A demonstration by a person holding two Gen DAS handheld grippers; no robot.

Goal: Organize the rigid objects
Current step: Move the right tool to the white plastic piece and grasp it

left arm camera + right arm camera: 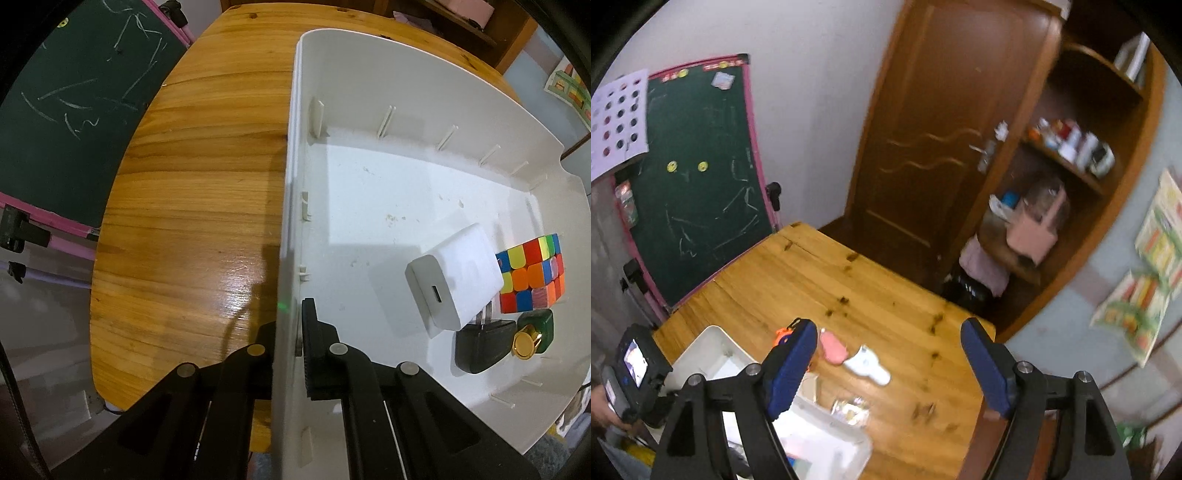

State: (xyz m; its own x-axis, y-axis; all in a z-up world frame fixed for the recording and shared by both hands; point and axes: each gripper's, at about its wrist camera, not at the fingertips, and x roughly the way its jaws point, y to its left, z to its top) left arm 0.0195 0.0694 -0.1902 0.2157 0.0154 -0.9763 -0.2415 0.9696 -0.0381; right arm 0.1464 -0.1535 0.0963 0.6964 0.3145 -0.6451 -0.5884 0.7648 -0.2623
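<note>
The left gripper [288, 343] is clamping the bin [295, 155] wall. The right gripper [890, 365] is hovering with jaws apart; the pink case [833, 350] and white item [868, 365] are lying on the desk [886, 295] just ahead, nearer the right arm.

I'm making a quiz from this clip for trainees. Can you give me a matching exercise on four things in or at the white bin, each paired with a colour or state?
Things:
1. charger
2. puzzle cube
3. small green bottle
4. left gripper

Descriptions:
A. gold cap
B. shut on the wall of the white bin
C. plain white block with one port
D. many coloured squares

Pairs: 1-C, 2-D, 3-A, 4-B
</note>
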